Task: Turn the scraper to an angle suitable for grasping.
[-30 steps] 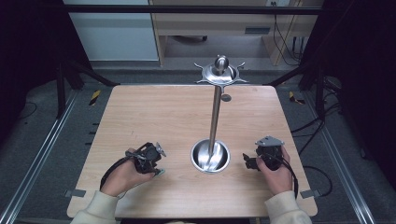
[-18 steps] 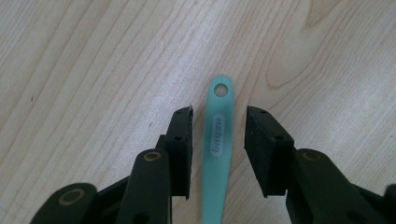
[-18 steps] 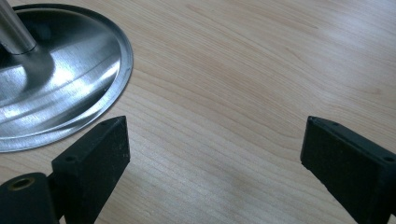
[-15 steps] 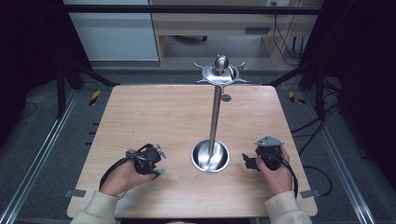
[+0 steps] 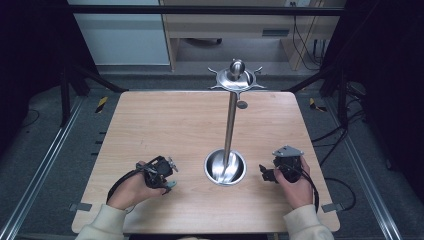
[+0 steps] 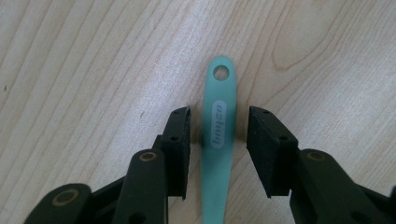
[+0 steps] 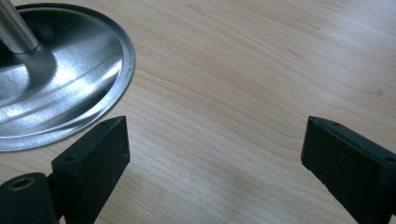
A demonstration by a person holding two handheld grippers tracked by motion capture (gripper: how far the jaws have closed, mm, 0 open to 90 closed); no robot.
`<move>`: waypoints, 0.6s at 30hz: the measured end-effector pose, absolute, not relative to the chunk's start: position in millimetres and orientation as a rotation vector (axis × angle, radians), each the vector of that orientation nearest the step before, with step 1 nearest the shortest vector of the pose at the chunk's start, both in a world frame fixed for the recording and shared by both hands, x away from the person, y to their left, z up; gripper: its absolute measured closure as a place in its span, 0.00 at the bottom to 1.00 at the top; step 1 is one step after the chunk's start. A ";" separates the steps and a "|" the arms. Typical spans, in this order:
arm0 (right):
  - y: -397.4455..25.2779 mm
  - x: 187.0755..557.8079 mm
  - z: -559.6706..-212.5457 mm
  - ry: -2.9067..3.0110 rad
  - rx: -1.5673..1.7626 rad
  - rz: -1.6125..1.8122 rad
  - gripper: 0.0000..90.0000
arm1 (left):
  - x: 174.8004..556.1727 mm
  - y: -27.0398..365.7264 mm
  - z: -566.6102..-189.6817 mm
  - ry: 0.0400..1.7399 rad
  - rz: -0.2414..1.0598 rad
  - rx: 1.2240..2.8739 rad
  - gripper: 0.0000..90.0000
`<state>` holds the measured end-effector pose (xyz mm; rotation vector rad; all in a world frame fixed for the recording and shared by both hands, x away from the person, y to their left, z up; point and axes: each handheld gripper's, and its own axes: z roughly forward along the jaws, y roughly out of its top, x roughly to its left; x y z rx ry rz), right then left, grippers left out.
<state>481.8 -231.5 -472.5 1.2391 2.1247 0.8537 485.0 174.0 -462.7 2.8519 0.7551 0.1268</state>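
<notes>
From the high view, the left gripper rests near the front left part of the desk, the right gripper near the front right edge. Between them stands the steel stand with its round base.

In the left gripper view, the jaws are apart on both sides of a green handle (it has a hole at its end) lying flat on the wood; neither pad touches it yet. I judge the step is grasping this handle. The next move is closing squarely on it.

In the right gripper view, the jaws are wide apart and hold nothing, just beside the stand's base.
</notes>
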 end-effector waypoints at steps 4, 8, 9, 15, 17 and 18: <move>-231.4 481.8 -472.6 2.127 1.239 0.852 0.09 | 485.6 174.0 -462.9 0.757 0.124 2.849 0.67; -231.2 482.0 -472.7 2.126 1.236 0.856 0.09 | 487.3 174.7 -462.3 0.774 0.115 2.835 0.70; -231.2 482.0 -472.7 2.126 1.236 0.856 0.09 | 487.3 174.7 -462.3 0.774 0.115 2.835 0.72; -230.8 482.0 -472.8 2.126 1.235 0.855 0.09 | 488.5 174.2 -463.4 0.774 0.105 2.835 0.75; -230.9 482.1 -472.8 2.127 1.233 0.852 0.09 | 488.7 173.7 -463.6 0.773 0.111 2.827 0.79; -230.9 482.1 -472.8 2.127 1.233 0.852 0.09 | 488.7 173.7 -463.6 0.773 0.111 2.827 0.79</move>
